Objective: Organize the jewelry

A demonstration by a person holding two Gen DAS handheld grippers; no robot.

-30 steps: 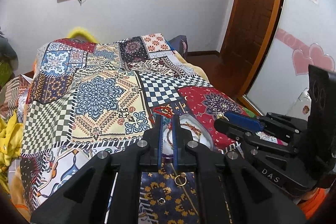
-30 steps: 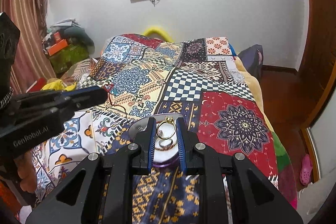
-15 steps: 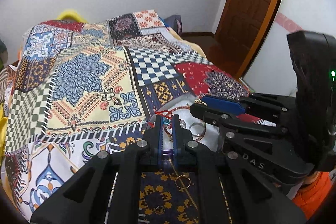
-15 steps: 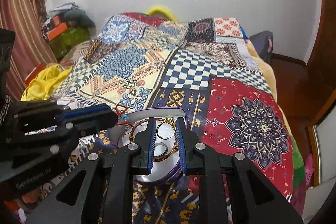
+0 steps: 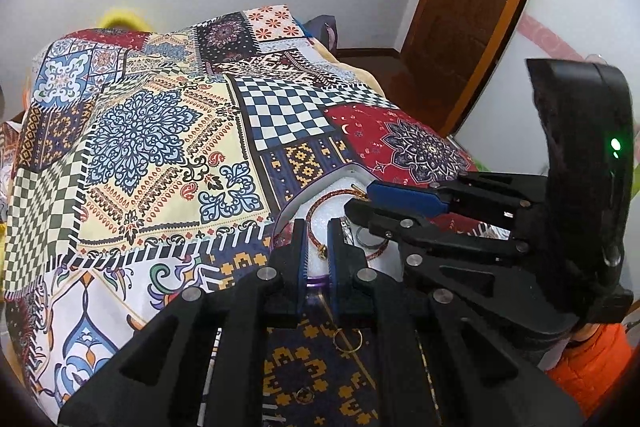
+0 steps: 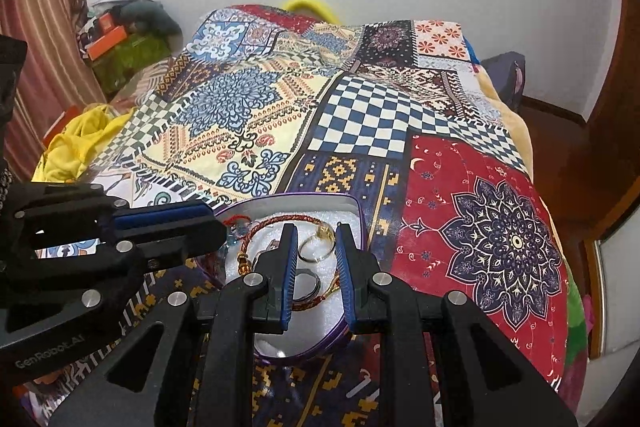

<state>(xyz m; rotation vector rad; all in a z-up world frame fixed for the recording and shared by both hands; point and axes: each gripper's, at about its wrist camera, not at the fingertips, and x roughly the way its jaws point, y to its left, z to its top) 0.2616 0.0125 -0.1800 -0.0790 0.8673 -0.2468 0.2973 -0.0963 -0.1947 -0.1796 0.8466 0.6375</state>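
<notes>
- While our right gripper (image 6: 316,254) hangs with its fingers apart over the purple-rimmed white tray (image 6: 356,207), the gold ring with a stone (image 6: 318,245) lies inside — done.
- Our left gripper (image 5: 317,245) pinches the tray's near rim.
- Left to do — a thin gold ring (image 5: 347,339) on the patchwork bedspread (image 5: 160,131).

Patchwork-quilted bed (image 6: 248,115) with purple-rimmed jewelry tray (image 6: 357,207), loose gold ring (image 5: 347,340).

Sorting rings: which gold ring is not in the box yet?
The plain gold ring lying on the navy patterned bedspread, outside the purple-rimmed box.
</notes>
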